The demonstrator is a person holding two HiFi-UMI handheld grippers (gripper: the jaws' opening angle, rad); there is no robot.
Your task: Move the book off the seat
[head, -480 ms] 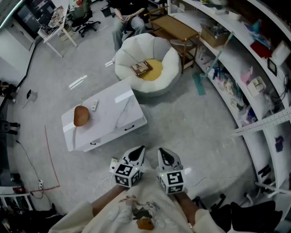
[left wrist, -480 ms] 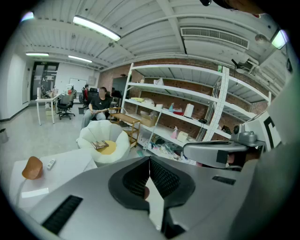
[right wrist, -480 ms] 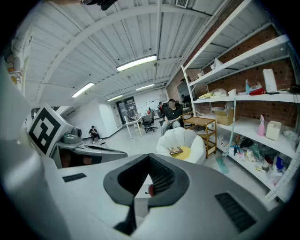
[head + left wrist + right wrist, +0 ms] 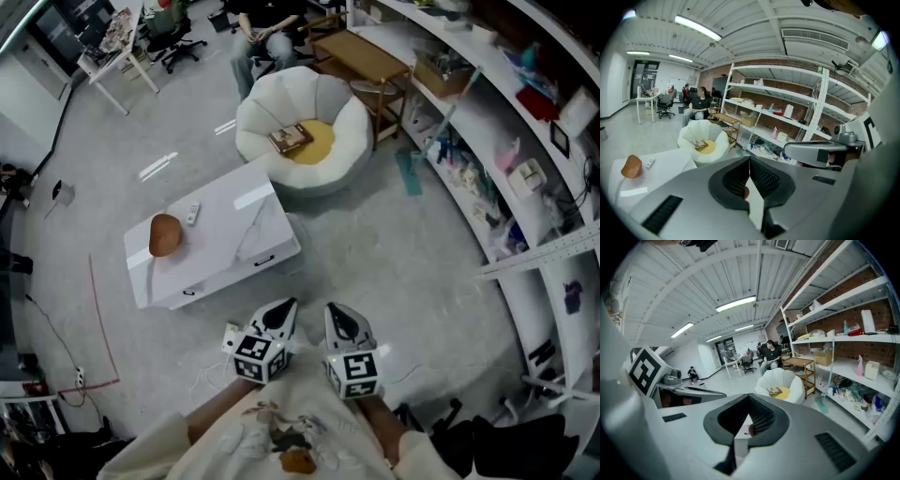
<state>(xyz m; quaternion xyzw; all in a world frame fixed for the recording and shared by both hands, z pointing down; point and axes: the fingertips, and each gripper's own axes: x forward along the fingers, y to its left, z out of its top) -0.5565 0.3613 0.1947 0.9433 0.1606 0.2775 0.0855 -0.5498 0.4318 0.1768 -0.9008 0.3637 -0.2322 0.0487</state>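
The left gripper (image 4: 284,307) is near the person's body, its jaws pressed together with nothing between them. Well apart from it, the small brown book (image 4: 292,139) lies on the yellow cushion (image 4: 323,142) of the white round shell-shaped armchair (image 4: 255,114). The right gripper (image 4: 337,312) is also closed and empty.

Brown book (image 4: 292,139) flat on chair's (image 4: 339,103) yellow seat cushion.
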